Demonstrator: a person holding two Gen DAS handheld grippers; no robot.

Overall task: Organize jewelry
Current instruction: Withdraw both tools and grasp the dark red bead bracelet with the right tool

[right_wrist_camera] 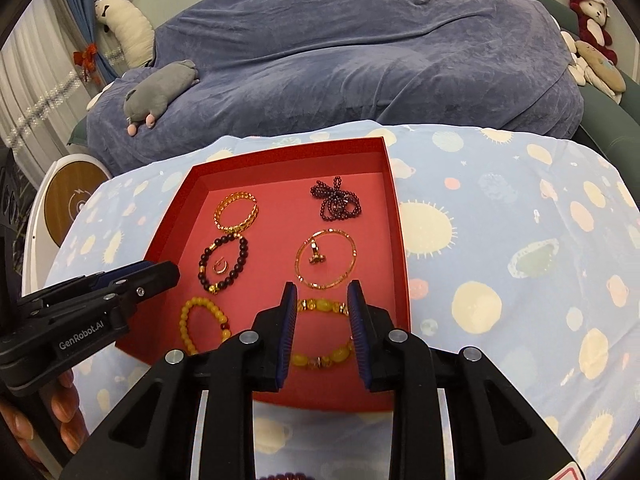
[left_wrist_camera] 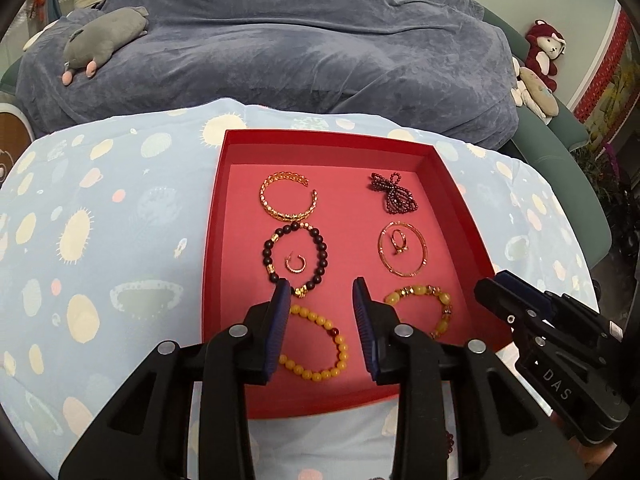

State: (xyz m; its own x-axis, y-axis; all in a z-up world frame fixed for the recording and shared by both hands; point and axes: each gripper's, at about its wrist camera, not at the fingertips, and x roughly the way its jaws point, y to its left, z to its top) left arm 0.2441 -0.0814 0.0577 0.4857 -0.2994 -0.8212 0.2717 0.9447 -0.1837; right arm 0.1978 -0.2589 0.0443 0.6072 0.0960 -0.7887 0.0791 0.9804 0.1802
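Blue velvet covers the bed [left_wrist_camera: 280, 40] beyond the bench, and a pale blue patterned cloth [left_wrist_camera: 100, 240] drapes the bench [left_wrist_camera: 48, 340] itself. From the left wrist, a grey plush toy [left_wrist_camera: 104, 48] lies on the bed and a red plush toy [left_wrist_camera: 544, 52] sits at far right. On the cloth stands a red tray [left_wrist_camera: 224, 200] holding eight pieces in two columns. Left column, far to near: a gold cuff bangle [left_wrist_camera: 288, 196], a dark bead bracelet [left_wrist_camera: 296, 256] ringing a small gold hoop [left_wrist_camera: 295, 262], and a yellow bead bracelet [left_wrist_camera: 320, 344]. Right column: a dark red beaded bow [left_wrist_camera: 394, 192], a thin gold bangle [left_wrist_camera: 402, 248] with a gold ring [left_wrist_camera: 398, 242] inside it, and a chunky yellow bracelet [left_wrist_camera: 424, 308]. The left hand-held gripper [left_wrist_camera: 322, 292] hangs wide apart and empty over the yellow bead bracelet. The right hand-held gripper [left_wrist_camera: 496, 284] shows side-on by the tray's right rim; its gap cannot be told here.

The right wrist alone shows a white plush toy [right_wrist_camera: 128, 28] by curtains [right_wrist_camera: 36, 92], a round wooden disc [right_wrist_camera: 74, 196], and bare fingers [right_wrist_camera: 64, 404] on the left tool. The right hand-held gripper [right_wrist_camera: 322, 292] stands wide, empty, over the chunky yellow bracelet [right_wrist_camera: 320, 332].
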